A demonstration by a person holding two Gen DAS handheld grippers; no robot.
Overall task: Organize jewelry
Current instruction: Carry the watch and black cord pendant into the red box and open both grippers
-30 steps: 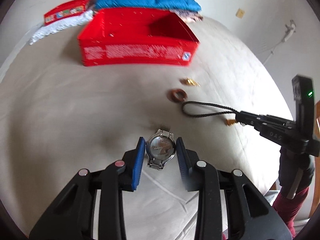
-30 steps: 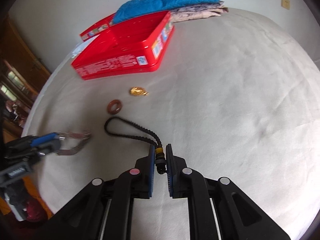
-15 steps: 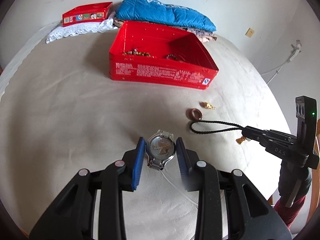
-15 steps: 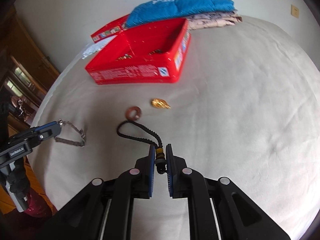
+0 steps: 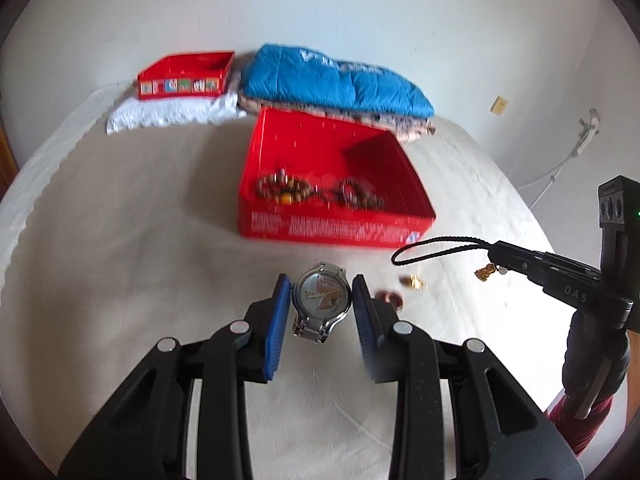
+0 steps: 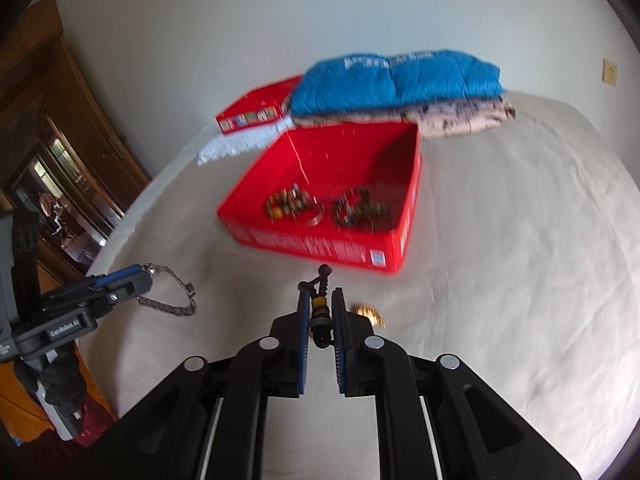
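Note:
My left gripper (image 5: pixel 321 285) is shut on a silver wristwatch (image 5: pixel 322 300), face up between the blue pads and lifted off the bed. In the right wrist view the left gripper (image 6: pixel 146 274) shows at the left with the watch band (image 6: pixel 168 294) dangling. My right gripper (image 6: pixel 321 295) is shut on the beaded end of a black cord (image 6: pixel 320 308); its loop (image 5: pixel 432 246) and a small gold charm (image 5: pixel 485 273) hang from the right gripper (image 5: pixel 498 252). Ahead stands an open red box (image 5: pixel 332 228) holding beaded bracelets (image 5: pixel 288 190). A gold pendant (image 5: pixel 414 282) and a brown ring (image 5: pixel 391 298) lie on the bed.
Behind the box lies a folded blue quilt (image 5: pixel 332 80) on patterned cloth. A smaller red box (image 5: pixel 184 76) sits on white lace at the back left. A wooden cabinet (image 6: pixel 60 140) stands left of the bed, and a white cable (image 5: pixel 560 164) runs along the right wall.
Both grippers have risen from the bed with the watch and the cord. The red box has come nearer to the middle of both views, with its inside showing.

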